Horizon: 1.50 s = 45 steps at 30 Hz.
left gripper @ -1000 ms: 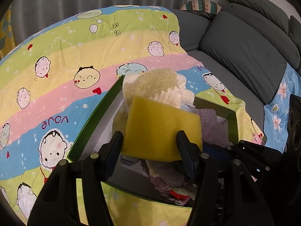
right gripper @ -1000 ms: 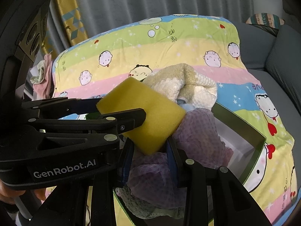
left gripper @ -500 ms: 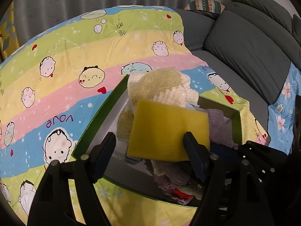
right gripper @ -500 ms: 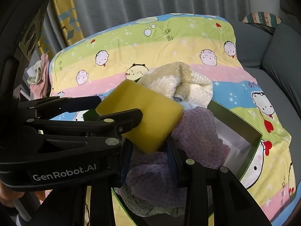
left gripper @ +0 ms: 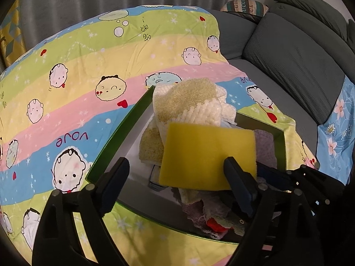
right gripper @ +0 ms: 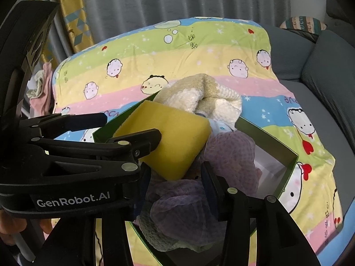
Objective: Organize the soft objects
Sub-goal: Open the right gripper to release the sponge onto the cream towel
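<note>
while the left gripper (left gripper: 175, 173) is spreading clear of the yellow sponge (left gripper: 208, 155), the right gripper (right gripper: 175, 181) is loosening, seemingly empty, around this light, squashy, easily pinched sponge.

green box (left gripper: 115, 133) crammed with cloths, yellow sponge (left gripper: 208, 155) topmost, left floor bare

rainbow-striped cartoon blanket (left gripper: 93, 102) spreads out ahead of both grippers, draped across the grey sofa (left gripper: 295, 66). sitting right on it, just past the fingertips, a green-walled box (left gripper: 124, 128) heaped with soft cloths, a striped cushion (left gripper: 246, 5) beyond.
</note>
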Each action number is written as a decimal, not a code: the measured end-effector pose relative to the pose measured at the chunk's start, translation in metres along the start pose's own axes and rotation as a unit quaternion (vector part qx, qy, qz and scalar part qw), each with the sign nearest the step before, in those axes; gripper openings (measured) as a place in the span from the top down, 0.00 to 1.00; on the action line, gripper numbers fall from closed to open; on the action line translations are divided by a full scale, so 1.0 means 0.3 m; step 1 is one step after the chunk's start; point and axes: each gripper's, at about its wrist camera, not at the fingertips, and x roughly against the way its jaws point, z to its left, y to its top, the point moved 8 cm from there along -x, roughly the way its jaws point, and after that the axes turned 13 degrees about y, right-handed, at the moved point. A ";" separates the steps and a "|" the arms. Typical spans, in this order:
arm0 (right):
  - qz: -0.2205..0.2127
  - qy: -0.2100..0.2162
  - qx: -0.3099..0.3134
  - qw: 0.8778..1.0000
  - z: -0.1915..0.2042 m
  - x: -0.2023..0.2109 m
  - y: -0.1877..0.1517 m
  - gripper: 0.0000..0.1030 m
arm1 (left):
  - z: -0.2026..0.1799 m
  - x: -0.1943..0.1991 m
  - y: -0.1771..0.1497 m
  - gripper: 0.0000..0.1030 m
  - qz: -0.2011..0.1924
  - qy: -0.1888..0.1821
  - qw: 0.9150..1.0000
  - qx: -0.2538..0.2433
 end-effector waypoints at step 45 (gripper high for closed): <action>-0.020 -0.032 0.001 0.999 -0.010 0.090 0.017 0.24 | 0.010 0.034 -0.015 0.01 0.007 0.021 1.000 0.009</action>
